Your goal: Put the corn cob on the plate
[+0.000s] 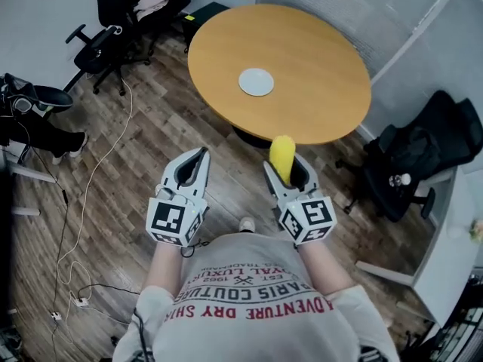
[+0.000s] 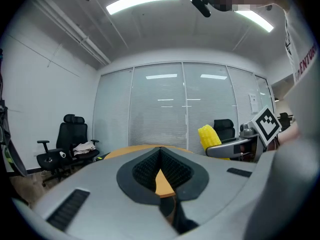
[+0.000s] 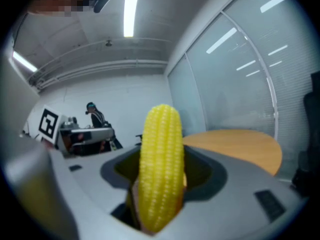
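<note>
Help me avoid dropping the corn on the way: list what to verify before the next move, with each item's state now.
1. Corn cob held in the right tongs: ok. The jaws are closed on its lower part and it stands upright.
2. Grip firm enough for the carry: cannot tell.
3. Plate ready to receive: ok. It lies bare on the round table.
4. Way to the plate: ok. The head view shows nothing else on the tabletop.
5. Left tongs out of the way: ok. They are shut, hold nothing, and are beside the right tongs, short of the table.
</note>
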`<state>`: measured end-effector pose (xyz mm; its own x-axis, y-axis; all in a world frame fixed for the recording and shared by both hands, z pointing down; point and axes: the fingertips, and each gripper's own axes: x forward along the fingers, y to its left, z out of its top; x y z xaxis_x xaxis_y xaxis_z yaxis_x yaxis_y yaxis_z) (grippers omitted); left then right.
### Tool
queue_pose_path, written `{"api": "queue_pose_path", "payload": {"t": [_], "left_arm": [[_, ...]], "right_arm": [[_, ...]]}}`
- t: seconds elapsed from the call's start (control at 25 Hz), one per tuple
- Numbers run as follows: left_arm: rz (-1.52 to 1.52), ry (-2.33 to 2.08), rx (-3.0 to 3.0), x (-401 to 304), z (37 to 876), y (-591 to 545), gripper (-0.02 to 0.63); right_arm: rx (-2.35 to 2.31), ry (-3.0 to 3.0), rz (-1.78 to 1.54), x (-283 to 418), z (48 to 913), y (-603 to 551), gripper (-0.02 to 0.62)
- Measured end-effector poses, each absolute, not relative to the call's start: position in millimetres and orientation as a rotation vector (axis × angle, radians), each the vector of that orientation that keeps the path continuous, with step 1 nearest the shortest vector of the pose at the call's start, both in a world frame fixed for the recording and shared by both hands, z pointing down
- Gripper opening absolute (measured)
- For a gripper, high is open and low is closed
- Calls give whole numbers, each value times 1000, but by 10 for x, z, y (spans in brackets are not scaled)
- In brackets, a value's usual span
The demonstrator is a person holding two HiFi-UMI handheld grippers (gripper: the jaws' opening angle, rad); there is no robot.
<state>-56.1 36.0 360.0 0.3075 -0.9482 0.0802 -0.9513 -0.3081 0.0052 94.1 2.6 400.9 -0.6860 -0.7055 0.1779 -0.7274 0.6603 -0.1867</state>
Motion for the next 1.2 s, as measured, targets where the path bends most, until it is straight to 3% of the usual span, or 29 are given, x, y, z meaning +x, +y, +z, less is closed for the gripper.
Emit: {"api": "queue_pose_path", "payload": {"t": [0.36,1.2], "left_arm": [[75,-1762,2518,-226,3646,-443,32],[146,-1305,2741,-992,3853,-3009,32]], "right_arm": [[1183,-2772,385,1115,4062,-792,266],[1526,-2556,519,234,4394,-2874,265]]}}
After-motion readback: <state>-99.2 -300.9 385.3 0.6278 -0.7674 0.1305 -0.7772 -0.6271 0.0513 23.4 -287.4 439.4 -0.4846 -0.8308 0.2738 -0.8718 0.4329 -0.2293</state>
